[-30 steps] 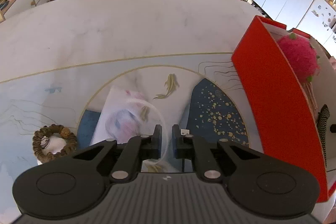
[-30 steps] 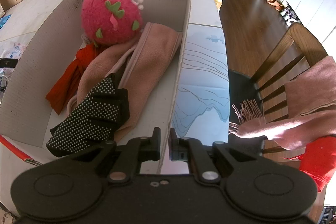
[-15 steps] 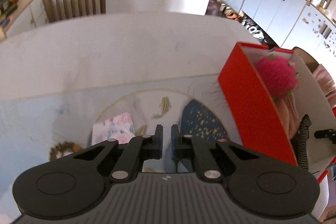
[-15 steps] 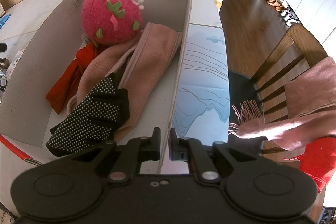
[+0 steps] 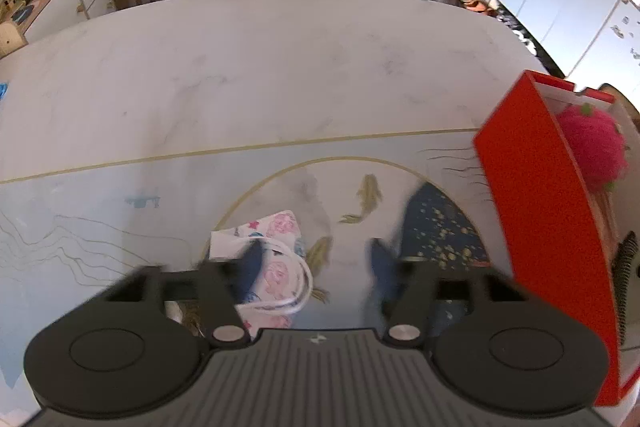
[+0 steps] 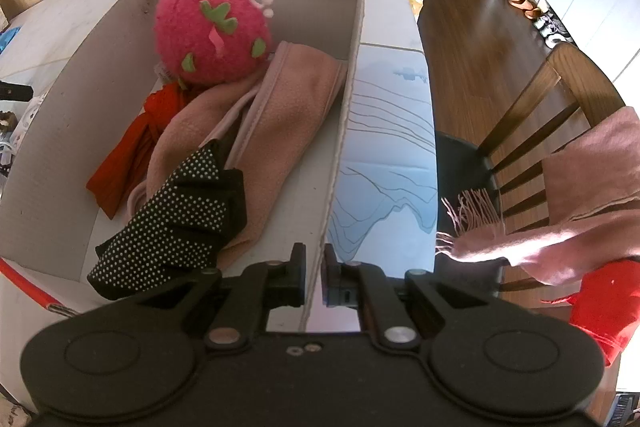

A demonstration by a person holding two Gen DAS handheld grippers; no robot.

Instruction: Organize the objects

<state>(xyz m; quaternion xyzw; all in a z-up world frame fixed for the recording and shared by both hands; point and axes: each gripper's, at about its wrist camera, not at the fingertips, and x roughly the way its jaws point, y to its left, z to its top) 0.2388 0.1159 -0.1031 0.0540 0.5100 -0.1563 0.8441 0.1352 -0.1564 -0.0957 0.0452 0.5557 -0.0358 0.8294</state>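
Down at six o'clock in the left wrist view, the left gripper (image 5: 316, 259) is spreading its jaws above the white floral cloth face mask with a white ear loop (image 5: 276, 259), which lies on the pale marble worktop (image 5: 256, 67); its pads press on nothing. At three o'clock stands the red cardboard box (image 5: 540, 187). Over in the right wrist view, the right gripper (image 6: 314, 277) is clamped on that box's right wall (image 6: 346, 115), with the pink strawberry plush (image 6: 212, 31), pink fleece cloth (image 6: 280, 115) and black white-dotted fabric (image 6: 180, 223) inside
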